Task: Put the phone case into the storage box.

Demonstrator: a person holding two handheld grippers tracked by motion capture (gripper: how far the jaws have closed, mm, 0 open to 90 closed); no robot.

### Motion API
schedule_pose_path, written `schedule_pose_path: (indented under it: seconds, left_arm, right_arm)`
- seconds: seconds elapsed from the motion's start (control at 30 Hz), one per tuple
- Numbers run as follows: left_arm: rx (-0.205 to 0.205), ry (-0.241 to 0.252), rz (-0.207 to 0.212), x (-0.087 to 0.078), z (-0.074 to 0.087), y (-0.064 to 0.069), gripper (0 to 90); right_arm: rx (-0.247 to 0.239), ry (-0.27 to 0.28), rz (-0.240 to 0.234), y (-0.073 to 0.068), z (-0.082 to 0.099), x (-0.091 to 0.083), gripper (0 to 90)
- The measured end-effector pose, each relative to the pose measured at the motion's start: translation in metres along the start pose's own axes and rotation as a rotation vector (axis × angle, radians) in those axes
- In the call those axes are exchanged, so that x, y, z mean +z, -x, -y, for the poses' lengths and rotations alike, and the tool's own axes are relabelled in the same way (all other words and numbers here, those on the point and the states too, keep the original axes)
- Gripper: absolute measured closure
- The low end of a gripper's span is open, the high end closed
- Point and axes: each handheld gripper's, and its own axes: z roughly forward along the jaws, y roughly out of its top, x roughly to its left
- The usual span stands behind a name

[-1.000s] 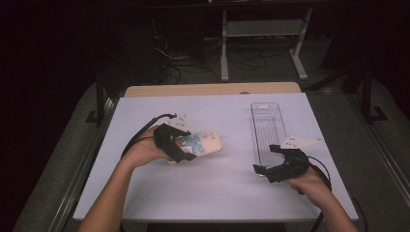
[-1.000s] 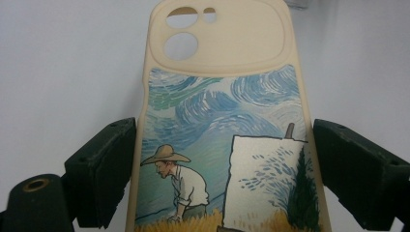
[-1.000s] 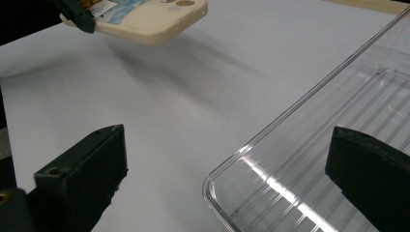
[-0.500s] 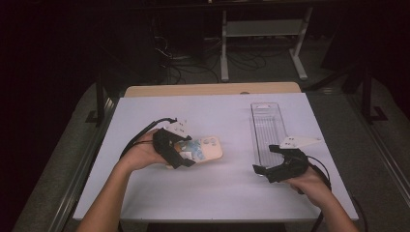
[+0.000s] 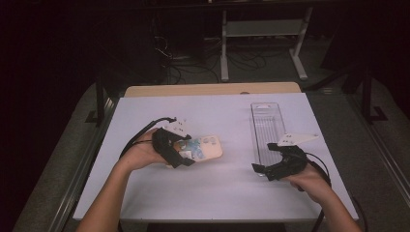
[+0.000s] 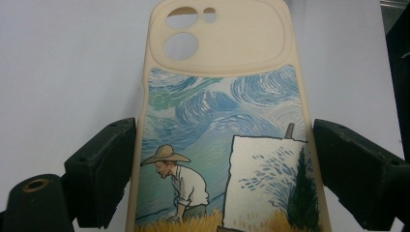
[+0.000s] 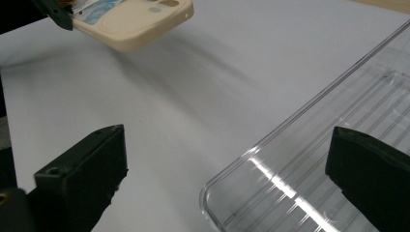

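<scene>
We note the phone case [image 6: 227,121] first: cream-coloured, soft-looking, with a raised cream camera block at its far end pierced by two round holes and a smaller one. Below that block its back carries a painted scene: swirling blue and green sky, a figure in a straw hat and white shirt bent over yellow grass, a pale easel canvas, a dark cypress to the right.

In the left gripper view, the case lies lengthwise between the jaws of the left gripper [image 5: 186,153], both black pads set against its long edges, gripping it across its width. From the right gripper view we see it held clear of the desk [image 5: 212,193], casting a shadow beneath. It sits left of centre.

The right gripper [image 5: 263,159] rests at the near end of a clear plastic tray [image 5: 267,121] on the right, jaws wide, nothing between them but the tray's corner
</scene>
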Motion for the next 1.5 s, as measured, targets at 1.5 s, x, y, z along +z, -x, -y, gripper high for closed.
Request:
schedule_pose_path:
  seconds: [1.5]
  left_arm:
    - [0.018, 0.009, 0.014, 0.003, -0.002, 0.003, 11.2]
  right_arm:
    - [-0.094, -0.055, -0.107, 0.03, -0.06, 0.014, 0.0]
